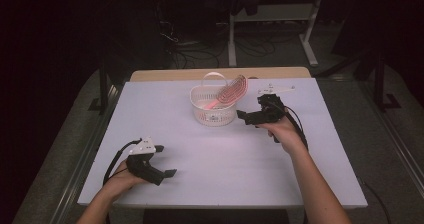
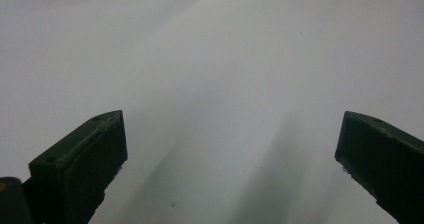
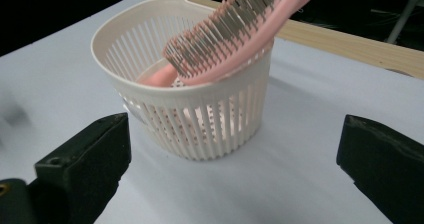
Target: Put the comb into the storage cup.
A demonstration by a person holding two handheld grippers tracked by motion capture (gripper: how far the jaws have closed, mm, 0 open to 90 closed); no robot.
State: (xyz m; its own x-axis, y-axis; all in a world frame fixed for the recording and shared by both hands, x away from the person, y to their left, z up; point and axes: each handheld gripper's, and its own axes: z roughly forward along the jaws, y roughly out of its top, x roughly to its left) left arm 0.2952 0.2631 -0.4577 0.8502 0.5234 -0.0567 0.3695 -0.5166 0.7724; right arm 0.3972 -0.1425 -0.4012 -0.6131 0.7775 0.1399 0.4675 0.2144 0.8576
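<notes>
Both tongs released: left gripper at 7, right gripper at 3 of basket. Withdraw straight, sparing brush.

From above the near edge we look forward and down over the whole bench, while the right gripper view sits close to the basket, and the left skims bare bench, basket rim at top.

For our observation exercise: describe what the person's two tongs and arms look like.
Both the left tongs and the right tongs are black, with two blocky flat-faced jaws, a pale plate on top and a black cable trailing back. The forearms are bare, no sleeves in sight.
</notes>
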